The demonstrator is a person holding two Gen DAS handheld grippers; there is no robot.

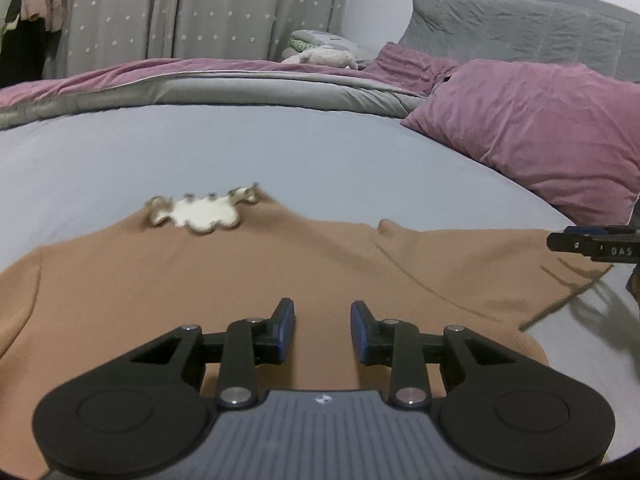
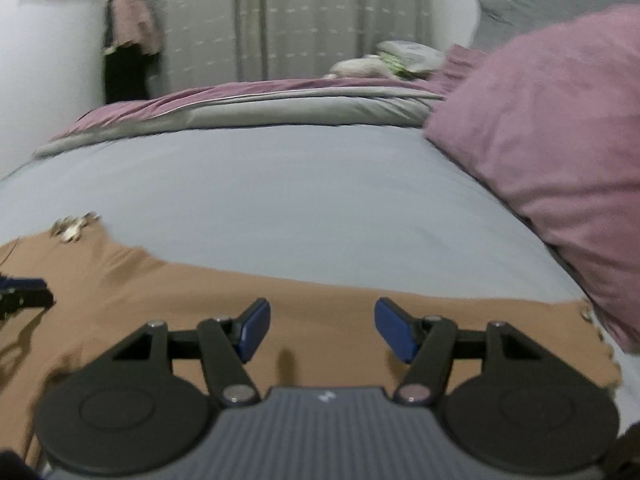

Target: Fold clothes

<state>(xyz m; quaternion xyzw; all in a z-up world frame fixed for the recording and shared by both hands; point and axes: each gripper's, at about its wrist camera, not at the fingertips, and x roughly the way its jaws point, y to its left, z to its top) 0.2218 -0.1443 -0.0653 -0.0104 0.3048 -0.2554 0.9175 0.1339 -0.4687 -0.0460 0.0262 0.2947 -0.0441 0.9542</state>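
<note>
From the left wrist I see my left gripper (image 1: 322, 330) released, jaws parted with nothing between them, above the tan garment (image 1: 240, 280) spread flat on the blue-grey sheet (image 1: 280, 152). From the right wrist, my right gripper (image 2: 321, 330) is released wider, empty, over the garment's sleeve (image 2: 460, 320) near the mauve pillow (image 2: 560, 140)

You have one tan garment (image 1: 248, 292) spread on the blue bed sheet (image 1: 240, 152), with one cream scalloped collar (image 1: 204, 212) at its far edge. Two grippers are in view: the left gripper (image 1: 322, 330) and the right gripper (image 2: 322, 328). You can count two mauve pillows (image 1: 532, 128), one grey pillow (image 1: 516, 28) and one folded duvet (image 1: 224, 88) along the bed's far edge, plus a small heap of soft items (image 1: 324, 50), too unclear to number.
</note>
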